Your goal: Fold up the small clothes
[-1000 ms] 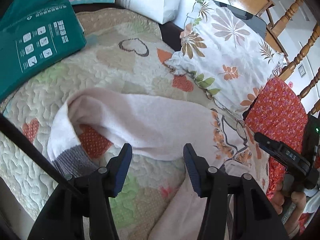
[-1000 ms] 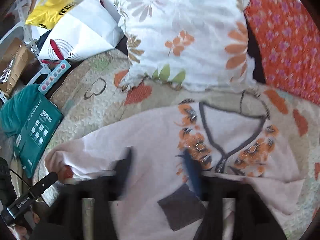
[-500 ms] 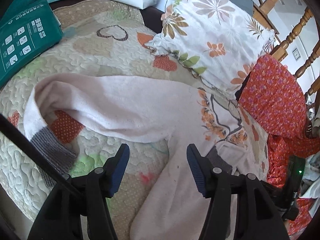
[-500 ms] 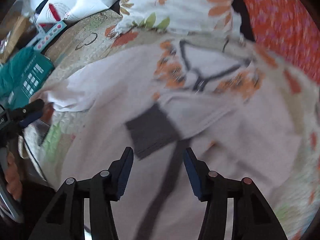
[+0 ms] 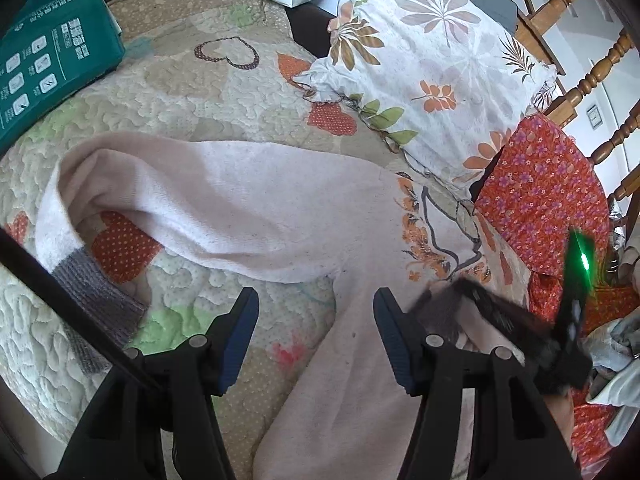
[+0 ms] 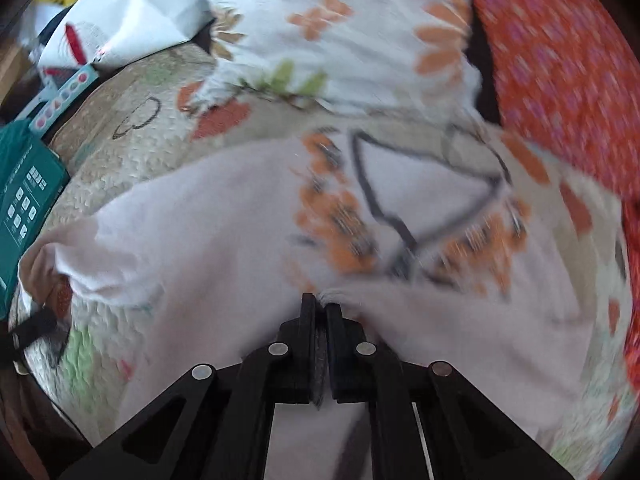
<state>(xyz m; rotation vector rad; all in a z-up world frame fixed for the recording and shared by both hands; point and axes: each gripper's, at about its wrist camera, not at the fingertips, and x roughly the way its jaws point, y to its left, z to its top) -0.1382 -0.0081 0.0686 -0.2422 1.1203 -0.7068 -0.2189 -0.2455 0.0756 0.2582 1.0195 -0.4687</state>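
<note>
- Right gripper (image 6: 319,308) nearest the lens, jaws pressed together, pinching the grey cuff and a fold of the pale pink fleece child's top with grey trim and orange flower print (image 6: 224,216).
- Left gripper (image 5: 316,320) hung over the top's side edge, jaws spread wide, nothing between them.
- Top lay spread across the middle of the cream quilted bedspread with heart patches (image 5: 200,80), one sleeve (image 5: 192,208) stretched toward the quilt's left edge, grey cuff (image 5: 92,292) hanging near that edge.
- Judged soft, light, limp; it would sag and bunch when lifted, not slippery, not fragile. Best holds likely the ribbed cuffs, hem corners or shoulder seams, where the fabric is thicker.
- Quilt looked padded and bumpy, so cloth probably drags instead of sliding.
- Farther back: white pillow with leaf print (image 5: 432,64) at the quilt's far edge, red floral cloth (image 5: 540,196) at far right.
- Green printed package (image 5: 44,60) at the far left corner, white paper bag (image 6: 132,12) behind it, wooden chair spindles (image 5: 600,68) beyond.
</note>
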